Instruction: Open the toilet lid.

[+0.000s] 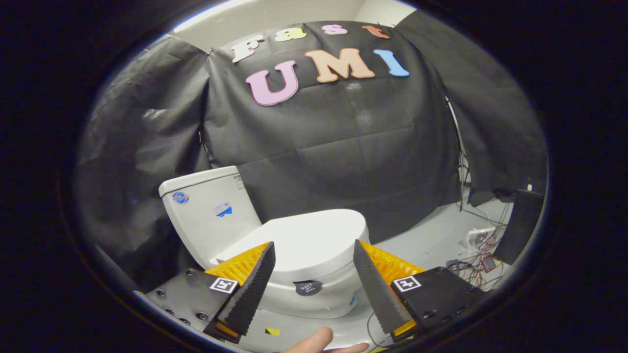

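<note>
gripper wide open, holds nothing | toilet lid closed, just ahead between fingers | advice: hook front lip, probably from under, lift toward tank

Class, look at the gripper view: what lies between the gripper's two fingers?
The closed white toilet lid lies between the open gripper fingers, untouched, with the bowl's front below it.

White toilet lid, closed. White tank with blue stickers. Round black sticker on white bowl. Pale grey floor. Gripper fingers spread apart, touching nothing.
</note>
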Demonstrator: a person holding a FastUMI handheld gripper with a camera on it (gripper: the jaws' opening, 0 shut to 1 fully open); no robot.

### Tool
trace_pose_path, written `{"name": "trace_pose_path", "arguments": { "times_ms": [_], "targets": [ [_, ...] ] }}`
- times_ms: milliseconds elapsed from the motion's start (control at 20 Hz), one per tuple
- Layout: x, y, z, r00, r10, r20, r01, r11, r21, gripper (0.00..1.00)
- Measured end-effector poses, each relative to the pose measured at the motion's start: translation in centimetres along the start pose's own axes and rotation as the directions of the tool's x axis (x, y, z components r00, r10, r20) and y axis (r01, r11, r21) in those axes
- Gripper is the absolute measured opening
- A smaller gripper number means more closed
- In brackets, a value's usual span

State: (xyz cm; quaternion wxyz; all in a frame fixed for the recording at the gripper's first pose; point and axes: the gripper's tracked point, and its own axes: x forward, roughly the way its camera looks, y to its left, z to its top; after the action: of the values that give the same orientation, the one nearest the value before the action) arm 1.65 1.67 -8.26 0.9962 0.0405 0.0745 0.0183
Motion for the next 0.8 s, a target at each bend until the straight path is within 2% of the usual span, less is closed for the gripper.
{"name": "trace_pose_path", "arguments": {
  "times_ms": [150, 250, 350, 450, 650, 750, 800],
  "targets": [
    [0.8, -0.8, -1.8, 1.0, -0.01, -0.011, 0.011, 0.995, 0.101, 0.99],
    [1.5, -1.3, -4.7, 0.997, -0.009, -0.076, 0.025, 0.976, 0.216, 0.99],
    [1.9, -1.2, -7.1, 0.992, 0.011, -0.124, 0.038, 0.92, 0.389, 0.95],
    [2.4, -1.3, -8.7, 0.991, 0.024, -0.131, 0.047, 0.859, 0.51, 0.94],
    [3.5, -0.1, -11.9, 0.983, 0.055, -0.175, 0.063, 0.797, 0.6, 0.92],
    [3.8, 0.5, -11.5, 0.988, 0.071, -0.136, 0.042, 0.725, 0.687, 0.92],
    [4.1, 0.2, -12.6, 0.986, 0.058, -0.157, 0.074, 0.693, 0.717, 0.91]
  ]
}}
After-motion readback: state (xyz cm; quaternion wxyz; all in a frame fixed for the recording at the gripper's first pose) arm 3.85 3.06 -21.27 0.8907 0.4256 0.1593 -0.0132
